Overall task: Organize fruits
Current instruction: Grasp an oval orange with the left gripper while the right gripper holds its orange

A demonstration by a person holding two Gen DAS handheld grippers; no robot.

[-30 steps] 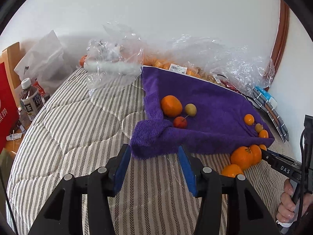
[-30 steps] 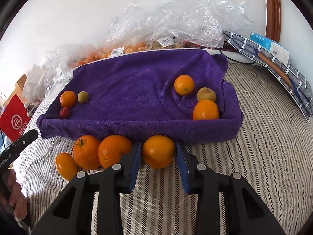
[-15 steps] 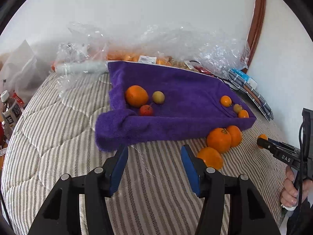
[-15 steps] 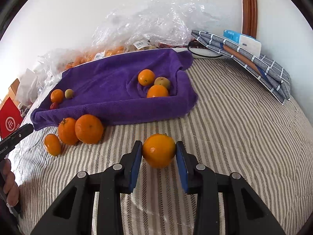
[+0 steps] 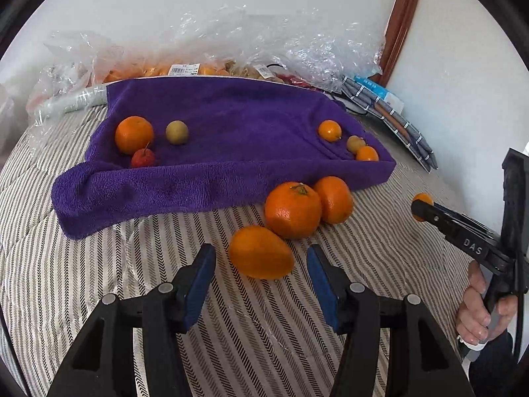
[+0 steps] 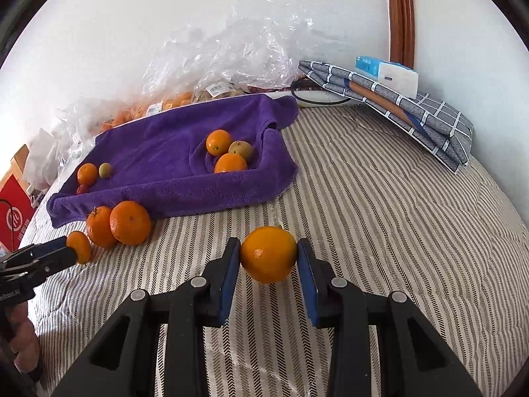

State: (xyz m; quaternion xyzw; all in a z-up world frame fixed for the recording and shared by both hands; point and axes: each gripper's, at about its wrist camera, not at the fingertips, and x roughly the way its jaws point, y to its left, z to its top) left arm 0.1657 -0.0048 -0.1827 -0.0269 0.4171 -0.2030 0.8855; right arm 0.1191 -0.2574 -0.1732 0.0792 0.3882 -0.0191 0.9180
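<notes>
My right gripper (image 6: pixel 268 256) is shut on an orange (image 6: pixel 268 254) and holds it above the striped bed, right of the purple towel (image 6: pixel 158 152). My left gripper (image 5: pixel 259 276) is open, its blue pads either side of an oval orange (image 5: pixel 260 252) lying on the bed. Two more oranges (image 5: pixel 292 210) lie just beyond it against the towel's front edge. On the towel, an orange (image 5: pixel 134 134), a green fruit (image 5: pixel 177 132) and a small red fruit (image 5: pixel 143 158) lie at the left; two small oranges and a tan fruit (image 5: pixel 355 144) at the right.
Crumpled plastic bags with more fruit (image 5: pixel 205 63) lie behind the towel by the wall. Folded checked cloth (image 6: pixel 406 109) with a tissue pack (image 6: pixel 385 72) sits at the bed's far right. A red box (image 6: pixel 15 215) stands at the left.
My right gripper has drawn back and right from the towel with its orange. My left gripper has swung right and forward, and the oval orange now lies between its open pads.
</notes>
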